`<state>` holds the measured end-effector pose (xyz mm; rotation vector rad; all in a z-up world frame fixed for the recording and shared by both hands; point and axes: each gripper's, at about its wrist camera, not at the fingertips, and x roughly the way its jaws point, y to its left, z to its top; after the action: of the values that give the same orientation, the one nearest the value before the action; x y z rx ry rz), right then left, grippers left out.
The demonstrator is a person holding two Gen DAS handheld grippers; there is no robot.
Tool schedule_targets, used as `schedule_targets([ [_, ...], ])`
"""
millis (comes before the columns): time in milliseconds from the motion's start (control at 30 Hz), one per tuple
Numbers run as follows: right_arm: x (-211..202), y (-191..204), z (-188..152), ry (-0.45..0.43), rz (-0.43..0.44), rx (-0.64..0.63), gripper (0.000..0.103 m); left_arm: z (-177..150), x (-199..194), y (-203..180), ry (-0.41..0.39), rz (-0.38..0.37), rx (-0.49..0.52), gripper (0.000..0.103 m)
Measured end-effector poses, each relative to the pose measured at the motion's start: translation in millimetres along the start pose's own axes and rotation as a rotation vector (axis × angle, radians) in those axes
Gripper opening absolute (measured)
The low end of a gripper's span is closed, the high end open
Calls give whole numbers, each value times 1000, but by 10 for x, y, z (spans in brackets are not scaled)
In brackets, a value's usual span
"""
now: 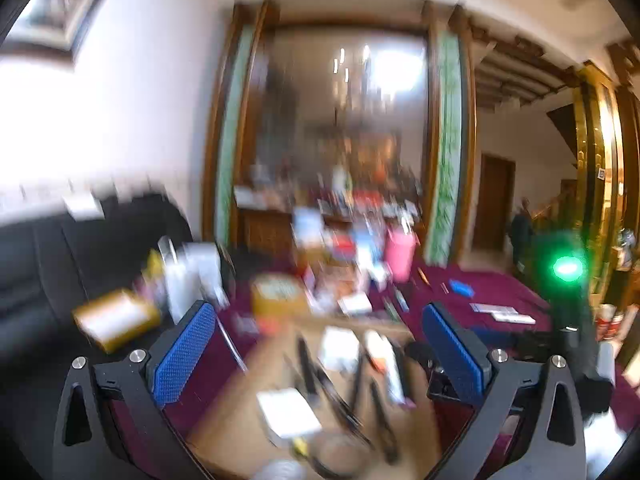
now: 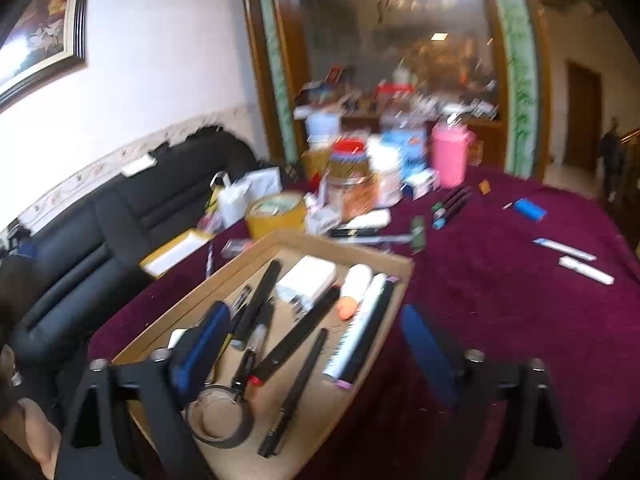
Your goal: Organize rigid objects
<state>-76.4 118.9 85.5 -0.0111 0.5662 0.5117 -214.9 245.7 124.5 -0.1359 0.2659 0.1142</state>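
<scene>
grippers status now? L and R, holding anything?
Left gripper: open, nothing between the blue pads, above the cardboard tray.
Right gripper: open, empty, over the same tray.

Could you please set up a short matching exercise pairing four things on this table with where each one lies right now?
Things:
1. roll of tape
2. pink cup
3. blue eraser
4. orange ball

Places:
A. on the red cloth, far right
B. at the near end of the cardboard tray
C. standing among the clutter at the back
D. in the tray beside the white tube

Pairs: 1-B, 2-C, 3-A, 4-D
</scene>
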Motion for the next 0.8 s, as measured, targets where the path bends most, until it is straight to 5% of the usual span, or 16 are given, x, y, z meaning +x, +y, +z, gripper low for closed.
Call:
schedule_targets([
  [67,-76,-7,-64,-6,-14,-18,93,-48,158,-84,89,31,18,103],
  [233,-182,-53,-256,14,-75,-69,93,-104,173,-269,91,215,63,103],
  [533,-266,-160,-505,67,-100,-61,93,-199,258,-267,220,245,43,103],
  [800,-289,-94,-545,82,-100,-79,93,-248,293,-230,252,284,46,103],
])
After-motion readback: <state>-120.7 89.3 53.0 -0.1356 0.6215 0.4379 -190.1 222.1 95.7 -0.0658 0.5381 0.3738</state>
